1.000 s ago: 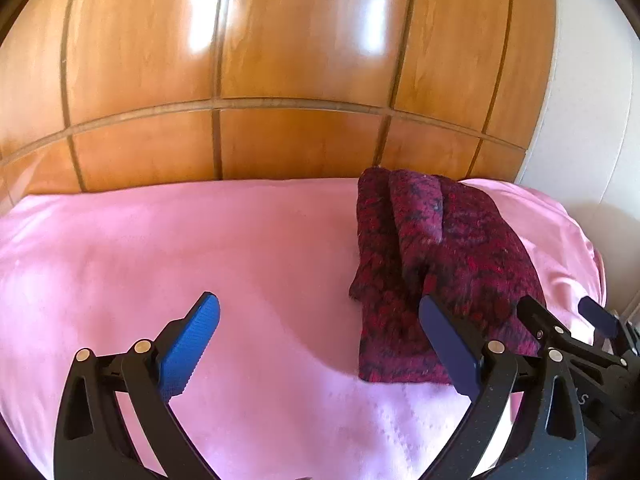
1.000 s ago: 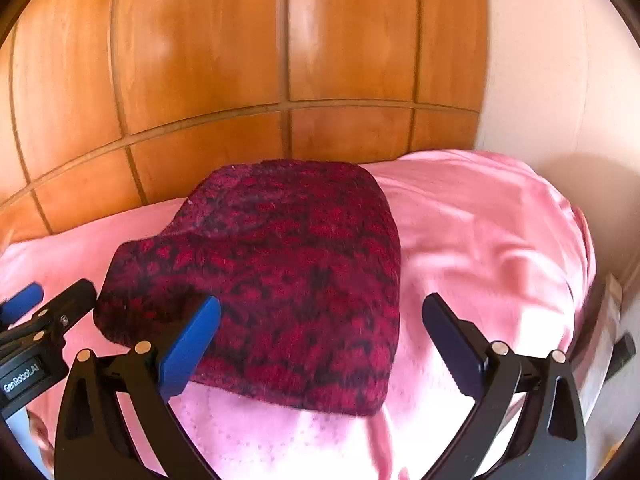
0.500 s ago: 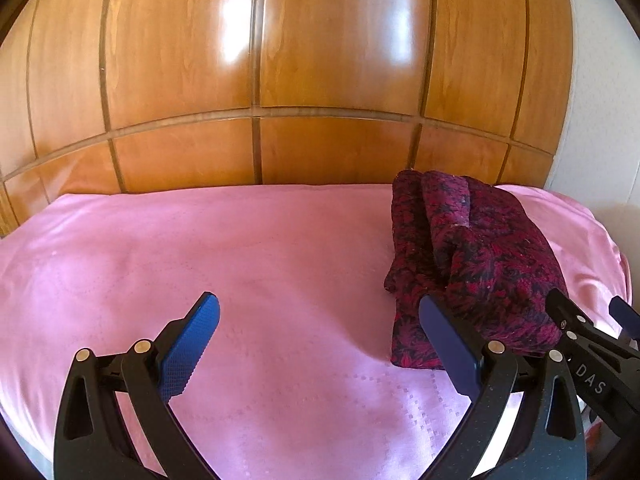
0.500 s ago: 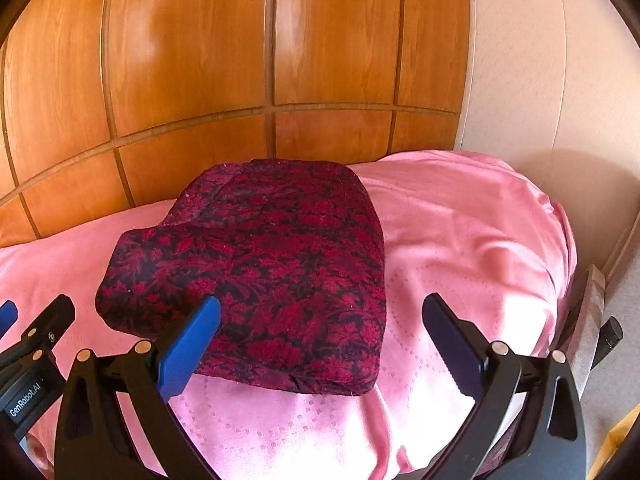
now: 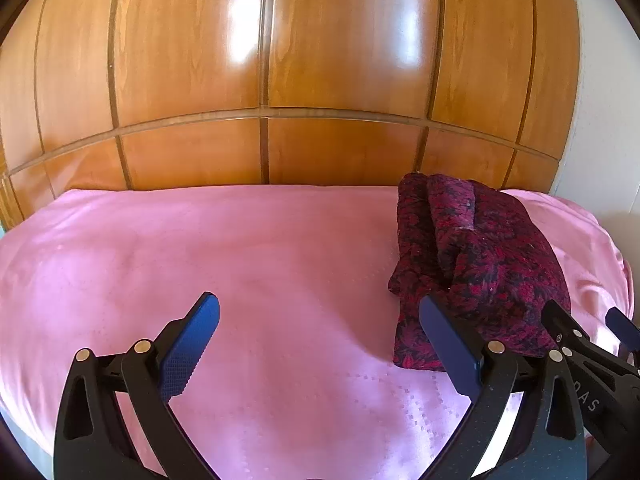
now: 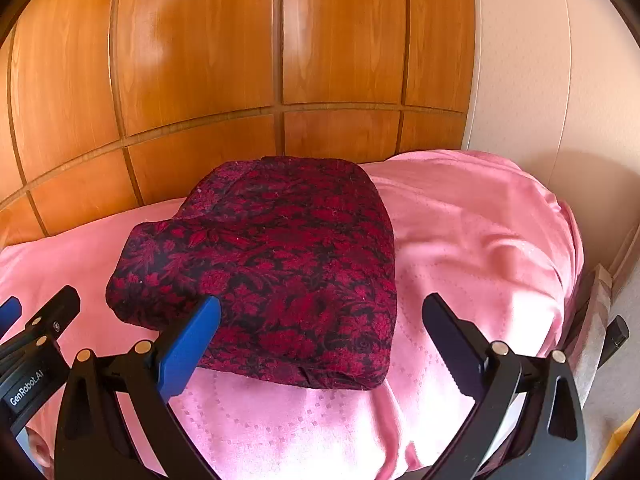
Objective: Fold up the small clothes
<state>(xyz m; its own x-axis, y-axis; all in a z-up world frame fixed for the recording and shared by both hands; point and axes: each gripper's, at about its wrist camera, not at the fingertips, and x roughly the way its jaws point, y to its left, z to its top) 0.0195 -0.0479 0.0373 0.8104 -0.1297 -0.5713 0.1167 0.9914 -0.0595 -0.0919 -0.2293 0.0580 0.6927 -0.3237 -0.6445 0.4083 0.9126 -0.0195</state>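
A folded dark red garment with a black floral pattern point(image 5: 480, 264) lies on the pink cloth point(image 5: 240, 264) at the right side in the left wrist view. In the right wrist view the garment point(image 6: 272, 264) fills the middle, a thick folded bundle. My left gripper point(image 5: 320, 344) is open and empty, hovering above the pink cloth to the left of the garment. My right gripper point(image 6: 320, 344) is open and empty, held just in front of the garment's near edge. Each gripper shows at the edge of the other's view.
A glossy wooden panelled wall point(image 5: 280, 80) stands right behind the pink surface. A pale wall point(image 6: 540, 80) is at the right. The pink cloth drapes over the right edge point(image 6: 560, 248), with a chair-like frame point(image 6: 612, 332) beyond it.
Both grippers have drawn back from the garment, so it looks smaller and farther away. The garment itself lies still. Both stay open.
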